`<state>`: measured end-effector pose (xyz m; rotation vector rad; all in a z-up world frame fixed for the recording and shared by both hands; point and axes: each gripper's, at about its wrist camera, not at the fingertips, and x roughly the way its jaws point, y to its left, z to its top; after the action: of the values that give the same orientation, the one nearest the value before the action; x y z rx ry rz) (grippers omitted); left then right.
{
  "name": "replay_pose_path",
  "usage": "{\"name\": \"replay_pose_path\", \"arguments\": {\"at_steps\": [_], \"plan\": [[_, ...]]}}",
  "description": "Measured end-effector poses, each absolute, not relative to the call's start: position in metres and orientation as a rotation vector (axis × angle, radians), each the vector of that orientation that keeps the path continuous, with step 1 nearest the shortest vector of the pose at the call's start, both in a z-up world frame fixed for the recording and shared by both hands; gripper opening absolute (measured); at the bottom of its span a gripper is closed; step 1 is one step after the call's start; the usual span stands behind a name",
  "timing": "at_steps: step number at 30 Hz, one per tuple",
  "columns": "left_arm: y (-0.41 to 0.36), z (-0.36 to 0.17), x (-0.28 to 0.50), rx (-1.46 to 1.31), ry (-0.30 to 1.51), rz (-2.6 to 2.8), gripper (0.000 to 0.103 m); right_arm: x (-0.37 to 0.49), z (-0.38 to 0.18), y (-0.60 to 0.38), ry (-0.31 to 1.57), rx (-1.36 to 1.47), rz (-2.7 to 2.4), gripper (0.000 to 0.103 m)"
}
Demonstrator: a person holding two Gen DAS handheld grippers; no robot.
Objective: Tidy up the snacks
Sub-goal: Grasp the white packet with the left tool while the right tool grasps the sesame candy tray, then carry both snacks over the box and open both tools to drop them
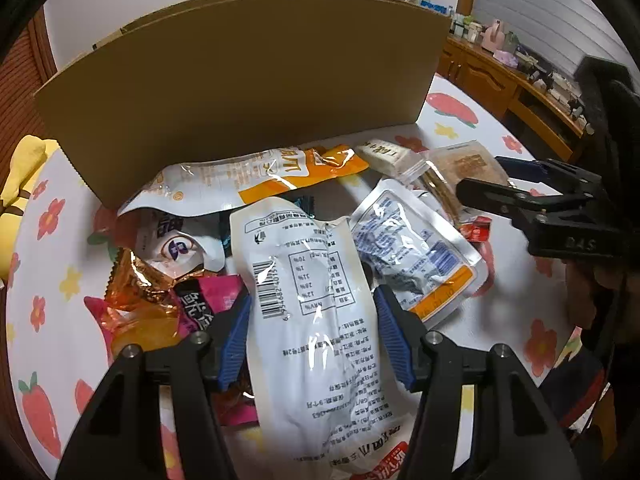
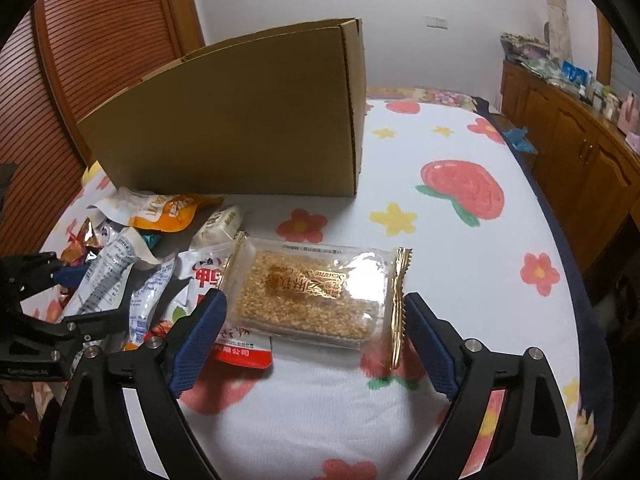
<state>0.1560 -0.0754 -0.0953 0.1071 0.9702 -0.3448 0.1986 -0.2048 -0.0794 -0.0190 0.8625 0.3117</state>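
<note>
Blue-padded, the left hand-held gripper (image 1: 312,336) brackets a long white glossy snack pouch (image 1: 312,320), jaws half-narrowed, pads at its edges; slick film could squirt out or drag the crinkled orange wrapper (image 1: 136,296) along. The right hand-held gripper (image 2: 316,336) gapes wide around a clear-wrapped sesame bar (image 2: 312,296), gripping nothing. Upper frame, the brown cardboard box (image 2: 240,128) walls off the pile; open flowered surface (image 2: 460,260) lies right.

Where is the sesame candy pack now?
In the right wrist view the sesame candy pack lies on the flowered cloth, between the right tool's open fingers.
</note>
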Motion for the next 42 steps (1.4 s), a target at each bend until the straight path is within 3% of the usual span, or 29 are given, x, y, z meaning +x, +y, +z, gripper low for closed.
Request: {"name": "replay_pose_path", "arguments": {"at_steps": [11, 25, 31, 42], "plan": [[-0.068, -0.084, 0.147, 0.083, 0.902, -0.334, 0.058, 0.212, -0.074, -0.192, 0.875, -0.045, 0.298, 0.093], [-0.066, -0.079, 0.140, 0.068, 0.865, -0.336, 0.058, 0.232, -0.086, -0.173, 0.961, -0.118, 0.303, 0.103], [-0.057, -0.066, 0.130, 0.061, 0.821, -0.339, 0.058, 0.227, -0.085, -0.184, 0.959, -0.095, 0.341, 0.085], [-0.047, -0.052, 0.133, 0.048, 0.789, -0.330, 0.058, 0.214, -0.079, -0.203, 0.911, -0.089, 0.330, 0.081]]}}
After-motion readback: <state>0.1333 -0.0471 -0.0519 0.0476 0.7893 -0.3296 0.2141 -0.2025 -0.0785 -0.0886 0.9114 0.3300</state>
